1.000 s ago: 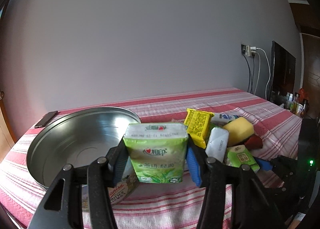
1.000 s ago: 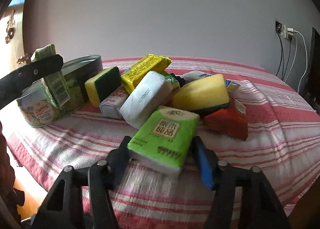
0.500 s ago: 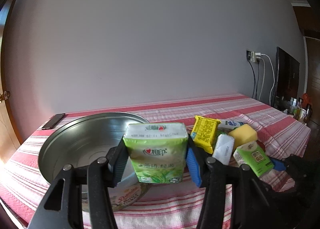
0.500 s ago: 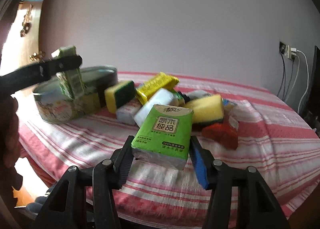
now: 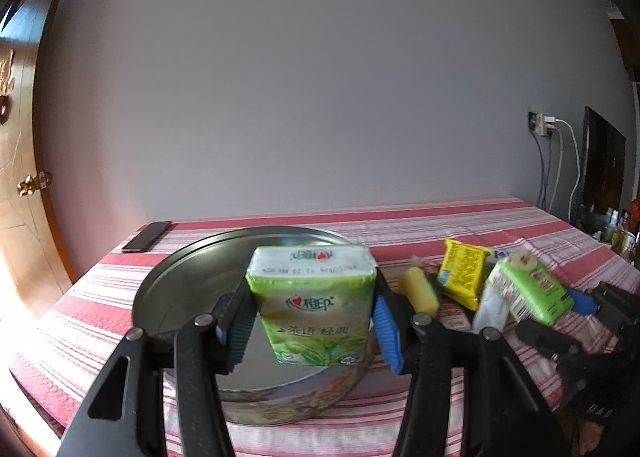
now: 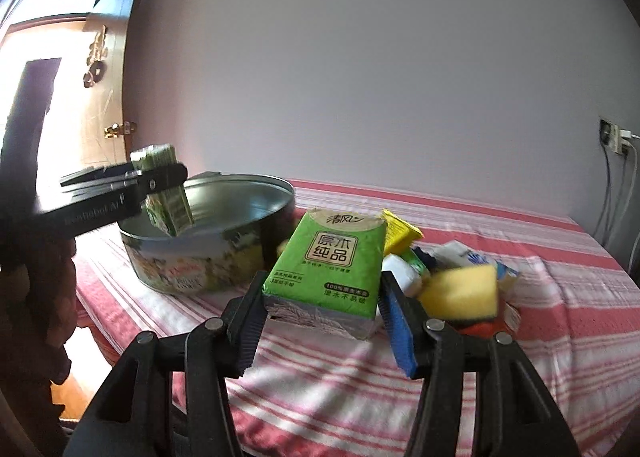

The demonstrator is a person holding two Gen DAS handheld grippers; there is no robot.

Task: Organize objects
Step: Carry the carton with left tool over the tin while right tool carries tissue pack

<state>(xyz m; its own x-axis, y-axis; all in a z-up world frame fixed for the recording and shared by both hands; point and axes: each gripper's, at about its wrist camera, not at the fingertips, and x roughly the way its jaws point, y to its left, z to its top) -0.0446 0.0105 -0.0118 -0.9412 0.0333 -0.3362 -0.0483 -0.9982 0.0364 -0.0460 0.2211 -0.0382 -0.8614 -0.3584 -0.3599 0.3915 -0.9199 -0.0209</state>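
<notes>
L gripper (image 5: 312, 327) clamps a light-green tissue pack (image 5: 312, 305) upright btwn its pads, held in the air over the near part of the round metal tin (image 5: 180, 289). R gripper (image 6: 322, 319) pinches a darker green tissue pack (image 6: 330, 273), tilted, lifted clear of the red-striped tablecloth (image 6: 560, 337); the pack fills the gap, pads tight on both sides. Just behind it, to the right, sits the pile: yellow sponge (image 6: 460, 291), white packet (image 6: 400, 277), yellow wrapper (image 6: 400, 235). Tin stands left of the pile, near the table's edge. Farther back, a dark phone (image 5: 146, 236) lies by the wall; wall socket w/ chargers (image 5: 542, 124) at far right.
</notes>
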